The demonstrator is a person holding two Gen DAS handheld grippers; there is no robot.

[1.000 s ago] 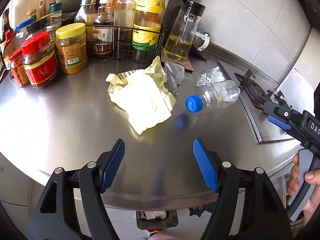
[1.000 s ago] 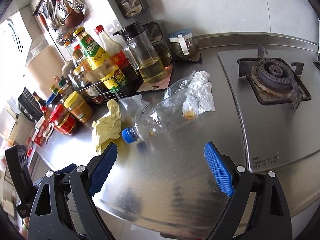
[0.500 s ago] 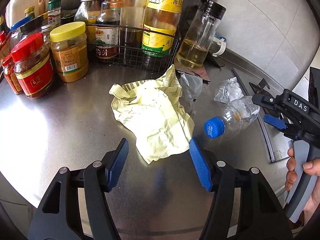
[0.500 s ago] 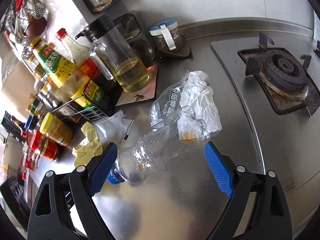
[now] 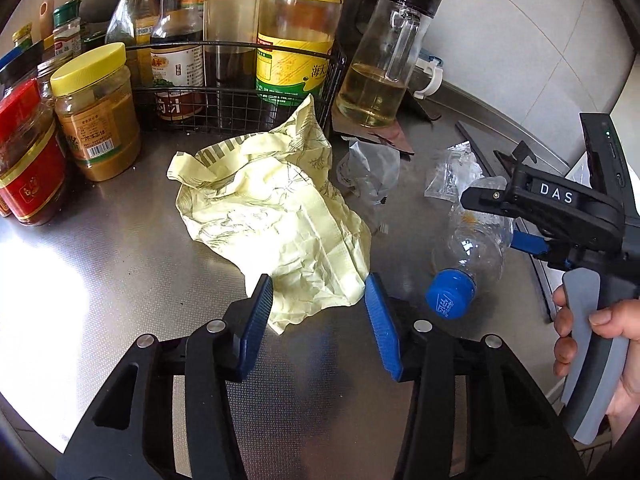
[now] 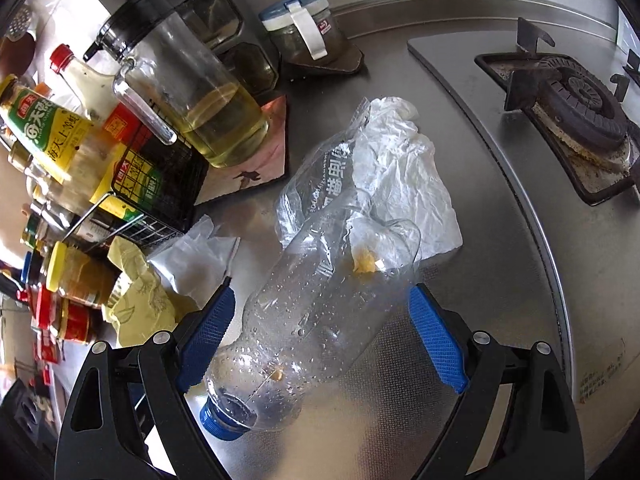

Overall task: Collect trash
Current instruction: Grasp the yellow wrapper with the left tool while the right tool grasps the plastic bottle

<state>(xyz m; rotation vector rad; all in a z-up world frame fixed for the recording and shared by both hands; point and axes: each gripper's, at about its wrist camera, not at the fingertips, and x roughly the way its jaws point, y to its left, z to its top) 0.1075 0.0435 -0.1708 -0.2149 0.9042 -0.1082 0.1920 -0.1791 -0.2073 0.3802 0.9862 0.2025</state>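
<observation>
Pale yellow wrapper (image 5: pixel 276 216); clear bottle (image 6: pixel 316 320), blue cap (image 5: pixel 450 294); white bag (image 6: pixel 404 176).

The right gripper (image 6: pixel 320 336) fills the lower frame, its blue-padded jaws spread wide on either side of a clear plastic bottle (image 6: pixel 316 320) lying on the steel worktop (image 6: pixel 500 280), blue cap (image 6: pixel 218 422) toward the lower left. Neither pad clearly touches it. A crumpled white wrapper (image 6: pixel 404 184) lies just beyond the bottle at centre. A gas burner (image 6: pixel 576 108) sits upper right; an oil jug (image 6: pixel 200 96) stands upper left.
</observation>
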